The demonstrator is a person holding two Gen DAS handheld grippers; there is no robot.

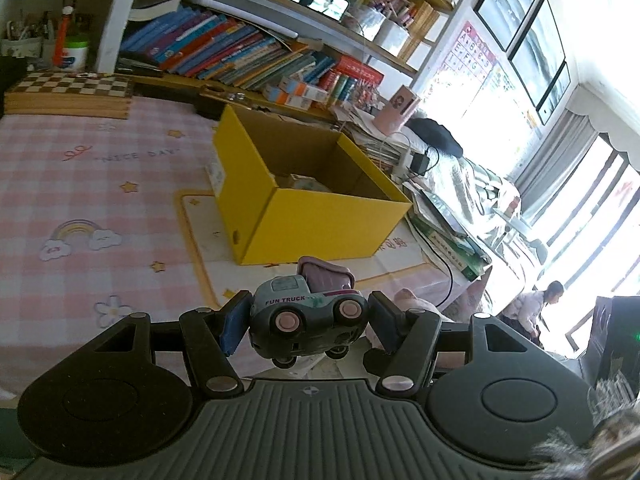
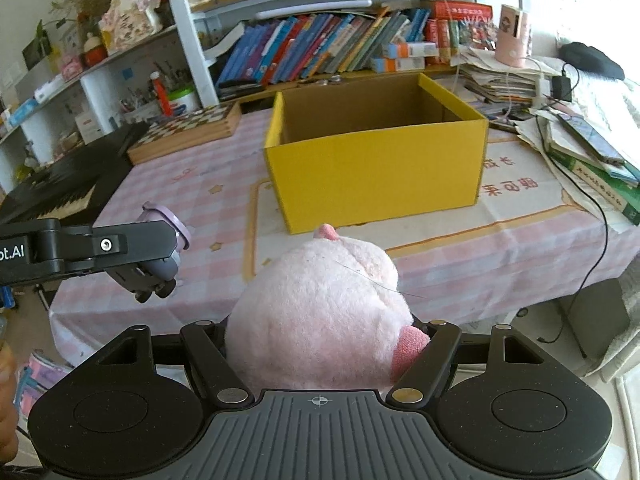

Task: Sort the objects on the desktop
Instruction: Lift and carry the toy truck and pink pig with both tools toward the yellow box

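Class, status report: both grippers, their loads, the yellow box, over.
Left gripper shut on toy truck. Right gripper shut on pink plush toy. Yellow box ahead, open, path clear.

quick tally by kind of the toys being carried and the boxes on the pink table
toy truck in the left gripper: 1
pink plush toy in the right gripper: 1
yellow cardboard box: 1
chessboard box: 1
total: 4
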